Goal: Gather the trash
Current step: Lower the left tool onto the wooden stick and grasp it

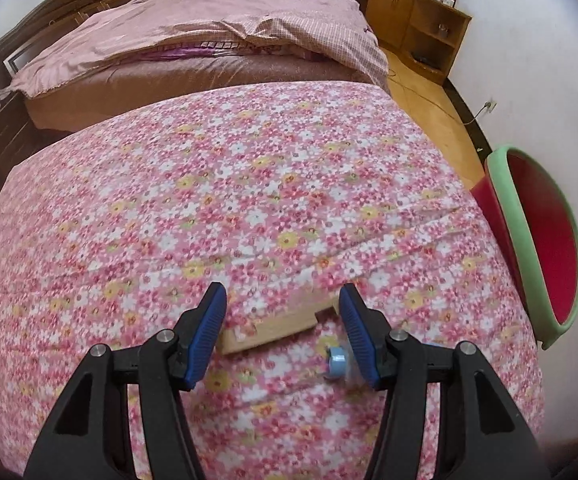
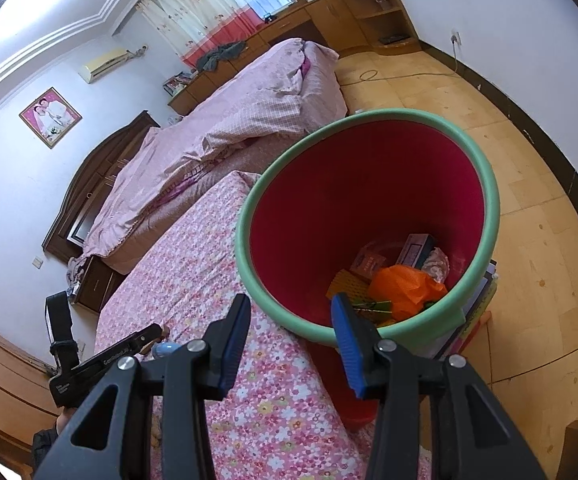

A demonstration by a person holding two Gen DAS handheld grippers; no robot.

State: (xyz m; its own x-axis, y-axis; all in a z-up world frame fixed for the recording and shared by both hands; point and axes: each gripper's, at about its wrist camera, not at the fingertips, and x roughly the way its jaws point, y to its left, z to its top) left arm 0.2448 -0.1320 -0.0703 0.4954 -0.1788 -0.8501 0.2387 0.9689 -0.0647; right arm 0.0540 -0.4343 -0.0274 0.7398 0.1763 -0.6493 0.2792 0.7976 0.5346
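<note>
Floral-sheeted bed (image 1: 249, 184) mostly bare. Flat wooden piece (image 1: 273, 326) and blue-capped bottle (image 1: 335, 360) near its right edge. Left gripper (image 1: 283, 320) part open over them, empty. Bin (image 2: 485, 184) beside that edge holds orange wrapper (image 2: 401, 286), small boxes. Right gripper (image 2: 289, 322) part open, empty, over bin rim.

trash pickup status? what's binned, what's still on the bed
Done: the bin already holds an orange bag and small boxes. In hand: nothing; the right gripper hangs open by the rim and the left gripper is open above a flat tan piece. Left: that piece and a blue-capped bottle.
</note>
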